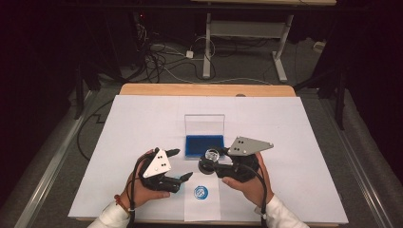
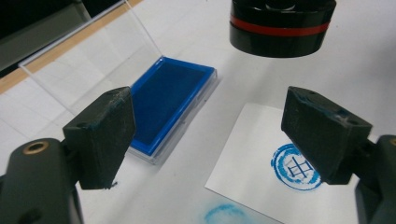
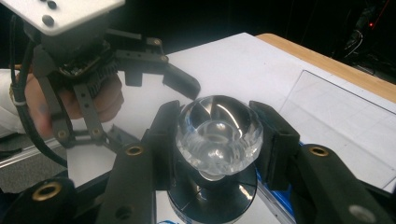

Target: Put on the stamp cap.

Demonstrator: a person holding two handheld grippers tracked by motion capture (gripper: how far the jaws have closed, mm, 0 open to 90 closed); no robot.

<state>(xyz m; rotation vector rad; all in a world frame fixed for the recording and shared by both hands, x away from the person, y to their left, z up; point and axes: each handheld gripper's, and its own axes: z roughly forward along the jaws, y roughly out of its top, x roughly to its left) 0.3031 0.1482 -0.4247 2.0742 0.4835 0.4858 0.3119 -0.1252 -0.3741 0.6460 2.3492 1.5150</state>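
My right gripper (image 1: 212,160) is shut on a round stamp (image 1: 209,161), its pads clamping the clear faceted knob (image 3: 218,140) above the black, red-banded base (image 2: 280,28). The stamp hangs just above the table, in front of a blue ink pad (image 1: 205,144) whose clear lid (image 1: 204,124) stands upright. A white paper slip (image 1: 201,194) near the front edge bears a round blue print (image 2: 295,167). Left of the slip, my left gripper (image 1: 180,165) is held open, with nothing between its ink-stained pads (image 2: 107,130).
A white sheet (image 1: 285,142) covers the table; its wooden edge (image 1: 204,89) shows at the far side. A faint blue smudge (image 2: 224,214) marks the sheet beside the slip. Desk legs (image 1: 207,47) and cables (image 1: 157,57) lie on the floor beyond.
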